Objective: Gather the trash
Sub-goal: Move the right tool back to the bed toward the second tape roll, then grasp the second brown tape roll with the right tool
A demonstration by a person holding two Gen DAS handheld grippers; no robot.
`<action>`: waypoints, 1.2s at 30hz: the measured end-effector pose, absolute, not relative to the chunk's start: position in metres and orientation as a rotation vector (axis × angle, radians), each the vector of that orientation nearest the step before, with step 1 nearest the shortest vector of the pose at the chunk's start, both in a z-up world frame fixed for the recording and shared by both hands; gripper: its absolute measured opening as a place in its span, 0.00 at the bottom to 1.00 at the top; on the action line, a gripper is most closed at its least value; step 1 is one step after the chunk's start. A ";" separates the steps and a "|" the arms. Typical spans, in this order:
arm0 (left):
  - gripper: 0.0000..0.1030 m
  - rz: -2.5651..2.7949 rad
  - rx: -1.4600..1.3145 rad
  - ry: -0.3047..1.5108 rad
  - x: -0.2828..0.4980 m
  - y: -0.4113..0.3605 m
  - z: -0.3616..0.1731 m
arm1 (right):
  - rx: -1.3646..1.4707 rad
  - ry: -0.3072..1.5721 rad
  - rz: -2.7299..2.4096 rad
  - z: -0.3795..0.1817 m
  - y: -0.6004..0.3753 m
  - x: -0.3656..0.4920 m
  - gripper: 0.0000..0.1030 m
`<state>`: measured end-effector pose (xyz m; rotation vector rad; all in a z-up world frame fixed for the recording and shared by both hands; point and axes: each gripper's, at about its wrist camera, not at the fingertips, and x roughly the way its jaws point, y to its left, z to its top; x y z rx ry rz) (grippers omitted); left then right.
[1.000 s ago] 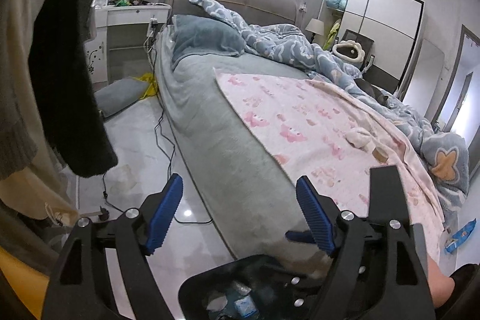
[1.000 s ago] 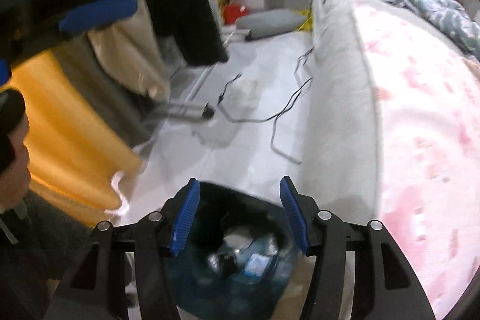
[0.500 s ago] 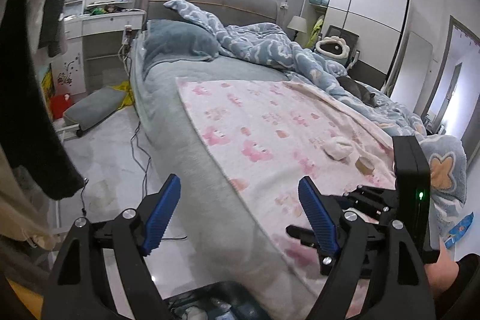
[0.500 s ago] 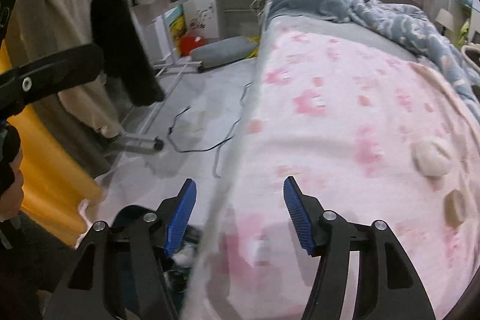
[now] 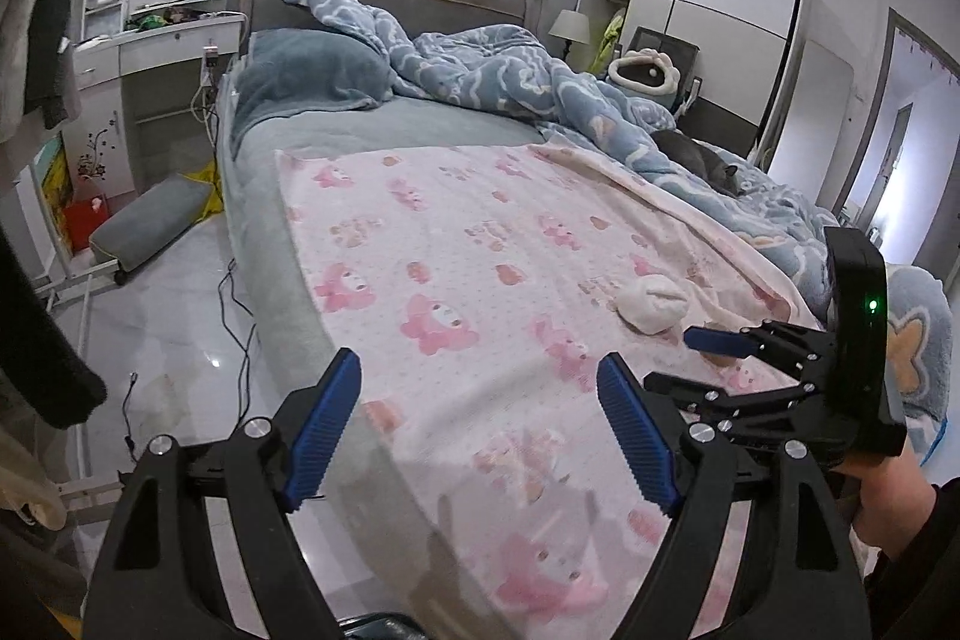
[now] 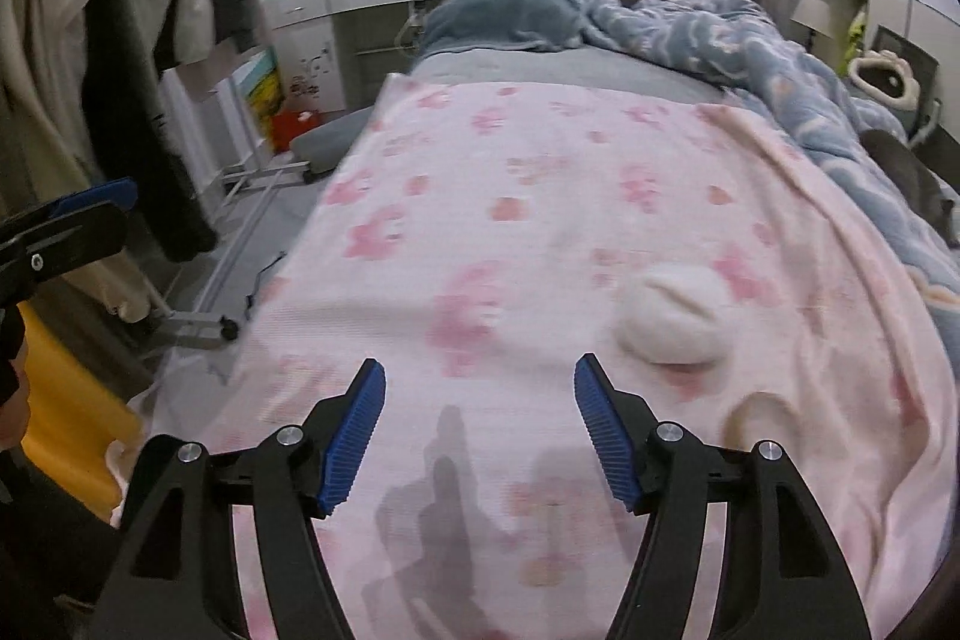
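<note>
A crumpled white wad point(image 5: 651, 301) point(image 6: 672, 319) lies on the pink patterned blanket point(image 5: 480, 244) point(image 6: 540, 196) of the bed. Just to its near right sits a small tan round piece point(image 6: 759, 415). My right gripper point(image 6: 480, 400) hovers over the blanket, short of the wad and to its left. Its jaws are opening with nothing between them. In the left wrist view the right gripper point(image 5: 696, 358) reaches in from the right, just before the wad. My left gripper point(image 5: 480, 400) stands open and empty above the bed's near corner. The dark rim of a bin point(image 5: 384, 625) shows at the bottom edge.
A rumpled blue duvet point(image 5: 528, 82) and a dark grey animal point(image 5: 702, 157) lie at the bed's far side. Hanging clothes point(image 6: 138, 58) crowd the left. Cables point(image 5: 240, 316) and a grey cushion point(image 5: 150, 220) are on the floor. A vanity desk point(image 5: 162, 40) stands by the headboard.
Both views have swung up from the bin on the floor and onto the bed. The bin has dropped almost out of sight, the wad has come closer, and the right jaws have widened.
</note>
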<state>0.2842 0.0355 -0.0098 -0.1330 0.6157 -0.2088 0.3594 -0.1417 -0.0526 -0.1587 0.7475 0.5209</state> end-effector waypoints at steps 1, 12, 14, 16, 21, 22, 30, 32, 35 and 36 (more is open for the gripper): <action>0.81 -0.215 -0.133 0.618 0.288 0.030 -0.011 | -0.150 0.747 0.504 -0.053 -0.152 0.365 0.65; 0.81 -0.279 -0.128 0.634 0.329 -0.016 -0.025 | -0.125 0.766 0.427 -0.066 -0.216 0.400 0.65; 0.81 -0.296 -0.132 0.638 0.337 -0.024 -0.028 | -0.135 0.770 0.425 -0.068 -0.223 0.404 0.65; 0.82 -0.315 -0.142 0.632 0.344 -0.031 -0.031 | -0.129 0.779 0.423 -0.072 -0.232 0.409 0.66; 0.84 -0.352 -0.177 0.618 0.360 -0.049 -0.032 | -0.141 0.820 0.435 -0.084 -0.241 0.419 0.65; 0.85 -0.355 -0.171 0.612 0.363 -0.054 -0.032 | -0.147 0.828 0.441 -0.086 -0.244 0.421 0.65; 0.85 -0.361 -0.150 0.638 0.390 -0.083 -0.044 | -0.171 0.872 0.482 -0.097 -0.251 0.431 0.61; 0.85 -0.367 -0.150 0.646 0.394 -0.088 -0.048 | -0.173 0.883 0.498 -0.098 -0.255 0.432 0.57; 0.85 -0.375 -0.153 0.660 0.402 -0.096 -0.056 | -0.183 0.896 0.519 -0.100 -0.258 0.432 0.52; 0.85 -0.378 -0.155 0.664 0.404 -0.097 -0.059 | -0.188 0.898 0.526 -0.100 -0.259 0.432 0.52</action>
